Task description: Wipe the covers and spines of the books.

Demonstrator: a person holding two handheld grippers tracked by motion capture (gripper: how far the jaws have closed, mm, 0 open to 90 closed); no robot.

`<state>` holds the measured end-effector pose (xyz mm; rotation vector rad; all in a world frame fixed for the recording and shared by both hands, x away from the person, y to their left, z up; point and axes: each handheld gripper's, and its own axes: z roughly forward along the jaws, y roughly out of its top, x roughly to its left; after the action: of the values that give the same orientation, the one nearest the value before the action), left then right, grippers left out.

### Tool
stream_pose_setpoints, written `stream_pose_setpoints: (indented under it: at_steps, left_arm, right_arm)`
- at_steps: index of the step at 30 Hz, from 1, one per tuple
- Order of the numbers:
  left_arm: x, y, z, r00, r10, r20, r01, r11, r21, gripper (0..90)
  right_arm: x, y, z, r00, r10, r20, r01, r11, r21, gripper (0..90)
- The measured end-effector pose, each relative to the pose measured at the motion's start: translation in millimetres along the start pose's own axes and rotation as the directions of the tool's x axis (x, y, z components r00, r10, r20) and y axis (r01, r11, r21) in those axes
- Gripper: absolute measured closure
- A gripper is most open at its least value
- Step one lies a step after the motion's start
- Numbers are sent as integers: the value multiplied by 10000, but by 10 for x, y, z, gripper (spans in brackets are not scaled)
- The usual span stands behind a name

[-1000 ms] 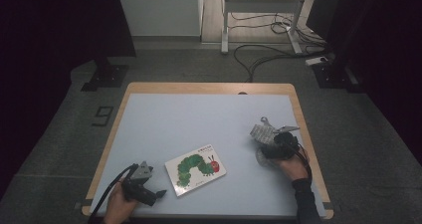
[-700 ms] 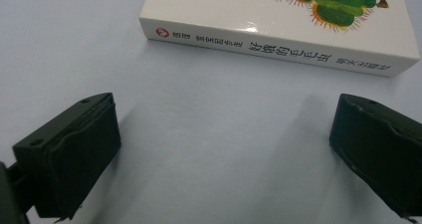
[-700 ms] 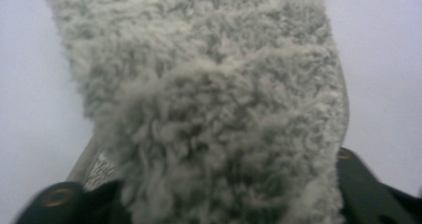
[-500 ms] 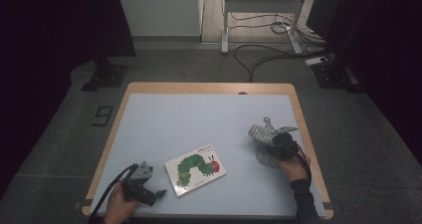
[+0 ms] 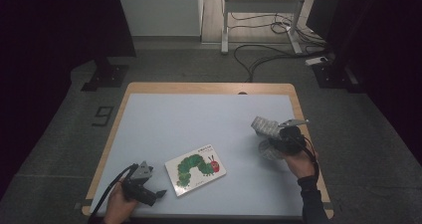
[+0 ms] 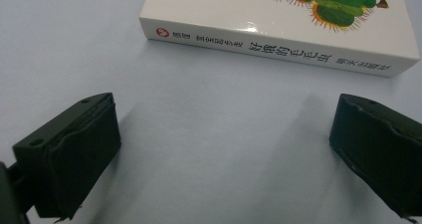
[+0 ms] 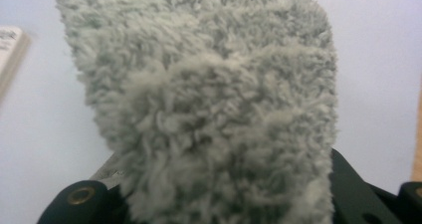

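A picture book [image 5: 195, 169] with a green caterpillar on its white cover lies flat near the table's front, left of the middle. My left gripper [image 5: 158, 194] rests just left of it, open. In the left gripper view the book's spine [image 6: 278, 50] lies beyond the wide-apart jaws of that gripper [image 6: 224, 154], and nothing is between them. At the right side, my right gripper [image 5: 276, 137] is shut on a grey fluffy cloth [image 5: 263, 127], held a little above the table. Up close, the cloth [image 7: 209, 99] bulges out between the right gripper's [image 7: 219, 204] jaws and hides their tips.
The table [image 5: 199, 119] has a pale blue top with a wooden rim [image 5: 209, 88]. Beyond the far edge are dark floor, loose cables [image 5: 259, 55], a metal stand [image 5: 259, 15] and black equipment bases at both sides.
The right gripper has risen slightly with the grey cloth, which now hangs off the table. The left gripper and the book have stayed where they were.
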<state>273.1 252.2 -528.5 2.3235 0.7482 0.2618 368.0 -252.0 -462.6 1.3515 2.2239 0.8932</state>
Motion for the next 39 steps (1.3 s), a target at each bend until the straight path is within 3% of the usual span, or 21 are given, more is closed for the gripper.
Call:
stream_pose_setpoints:
  at_steps: [10, 18, 31, 39]
  left_arm:
    - [2, 0, -1, 10000, 15, 10, -15, 10000, 21, 0]
    - [2, 0, -1, 10000, 11, 12, -11, 10000, 19, 0]
    - [2, 0, -1, 10000, 7, 11, -7, 10000, 15, 0]
    - [2, 0, -1, 10000, 25, 15, -25, 10000, 27, 0]
  right_arm:
    - [40, 264, -306, 9993, -348, 101, 354, 9975, -607, 643]
    - [89, 390, -452, 9981, -594, 160, 606, 9942, -888, 642]
    - [269, 433, -372, 9958, -787, -466, 736, 9920, -1026, 638]
    - [541, 533, -259, 9868, -1295, -977, 1179, 9863, -1156, 637]
